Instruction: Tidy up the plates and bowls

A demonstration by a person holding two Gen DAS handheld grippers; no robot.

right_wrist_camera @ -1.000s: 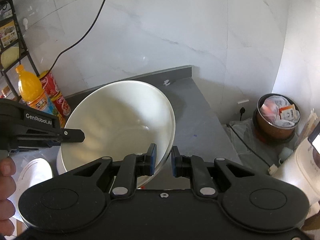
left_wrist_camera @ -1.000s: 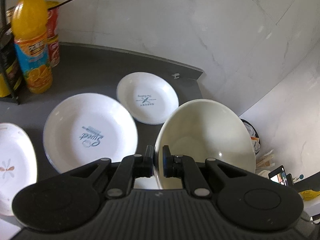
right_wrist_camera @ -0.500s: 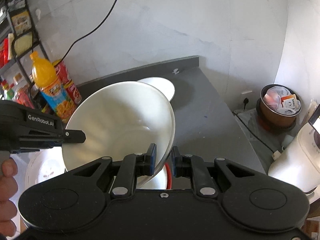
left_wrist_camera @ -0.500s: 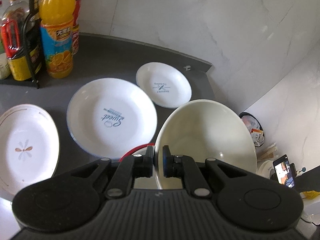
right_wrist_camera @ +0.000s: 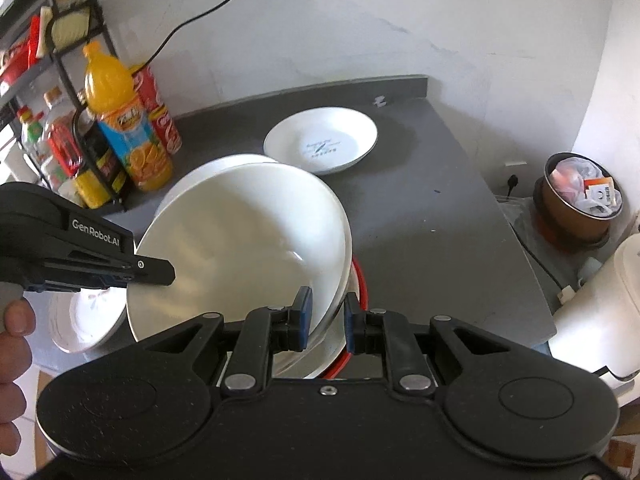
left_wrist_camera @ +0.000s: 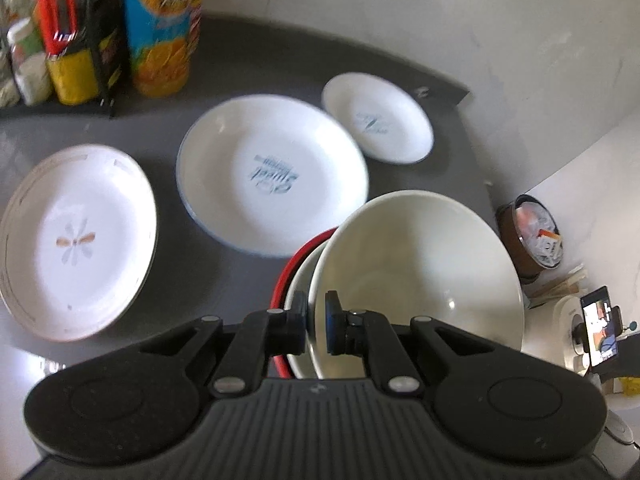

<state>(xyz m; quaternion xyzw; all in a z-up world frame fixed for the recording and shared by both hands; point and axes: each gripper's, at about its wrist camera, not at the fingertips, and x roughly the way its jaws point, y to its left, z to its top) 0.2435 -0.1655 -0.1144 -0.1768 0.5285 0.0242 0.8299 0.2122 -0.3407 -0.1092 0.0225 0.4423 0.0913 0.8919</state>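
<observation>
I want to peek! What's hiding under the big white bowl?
Under the big bowl sits another white bowl with a red rim. Its inside is covered.

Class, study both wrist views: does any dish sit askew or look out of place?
Yes. The cream ceramic bowl is tilted steeply, pinched at its rim by the left tongs, leaning into a red-rimmed white bowl underneath. The three white plates lie flat on the grey counter.

Item count, referenced to the orange juice bottle [left_wrist_camera: 160,32].

In front of it I count three plates: floral [left_wrist_camera: 76,240], large printed [left_wrist_camera: 272,172], small printed [left_wrist_camera: 378,118]. Beyond them I count two bowls: white [left_wrist_camera: 420,276], red-rimmed [left_wrist_camera: 298,264]. Behind the bottle stands one red can [right_wrist_camera: 158,112].
</observation>
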